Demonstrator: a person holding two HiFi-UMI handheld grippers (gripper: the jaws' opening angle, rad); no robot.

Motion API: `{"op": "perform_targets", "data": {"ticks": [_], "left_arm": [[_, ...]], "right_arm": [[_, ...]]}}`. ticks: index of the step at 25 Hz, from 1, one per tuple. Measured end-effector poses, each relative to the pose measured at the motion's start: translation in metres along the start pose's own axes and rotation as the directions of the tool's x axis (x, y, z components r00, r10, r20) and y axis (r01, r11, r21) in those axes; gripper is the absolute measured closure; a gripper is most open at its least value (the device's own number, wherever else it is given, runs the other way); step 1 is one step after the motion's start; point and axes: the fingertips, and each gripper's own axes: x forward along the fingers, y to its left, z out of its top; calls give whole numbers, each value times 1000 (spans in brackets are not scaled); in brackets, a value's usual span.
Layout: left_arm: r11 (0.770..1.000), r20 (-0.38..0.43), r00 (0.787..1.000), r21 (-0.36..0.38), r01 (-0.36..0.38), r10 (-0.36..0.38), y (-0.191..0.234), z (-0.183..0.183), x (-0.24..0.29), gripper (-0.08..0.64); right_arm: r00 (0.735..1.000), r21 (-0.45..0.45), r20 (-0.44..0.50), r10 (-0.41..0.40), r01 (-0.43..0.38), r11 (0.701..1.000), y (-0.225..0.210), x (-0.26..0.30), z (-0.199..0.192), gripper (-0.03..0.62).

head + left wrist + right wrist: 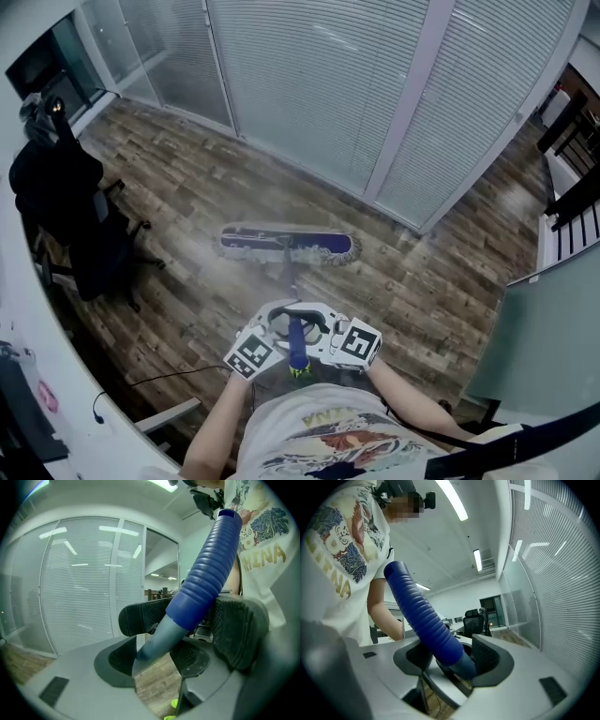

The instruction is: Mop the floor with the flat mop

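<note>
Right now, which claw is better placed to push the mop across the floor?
Left, but only just. The left claw and right claw both clamp the blue handle grip, side by side. The mop head sits slightly toward the left claw's side, so it probably steers the push more directly.

Dark wood-plank floor, kinda worn looking. Glass partition walls with white blinds shut, black office chair off to the left, strip lights overhead.

A black office chair draped with dark clothing stands at left, near a glass partition covered by white blinds.
</note>
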Motion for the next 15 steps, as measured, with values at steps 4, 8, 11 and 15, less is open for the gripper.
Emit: {"op": "perform_targets", "data": {"ticks": [4, 8, 11, 15], "left_arm": [[999, -6, 1000, -20, -26, 26, -46, -3, -13, 362], [998, -20, 998, -28, -54, 54, -98, -4, -14, 362], [996, -23, 997, -38, -77, 76, -146, -1, -8, 362], [993, -34, 994, -44, -108, 107, -209, -5, -8, 362]], "right_arm": [[1000, 22, 3, 23, -24, 999, 47, -16, -3, 353], [999, 26, 10, 45, -45, 999, 93, -47, -10, 353], [997, 12, 7, 75, -75, 997, 129, -79, -14, 353], [993, -18, 14, 116, -115, 993, 184, -115, -26, 353]]}}
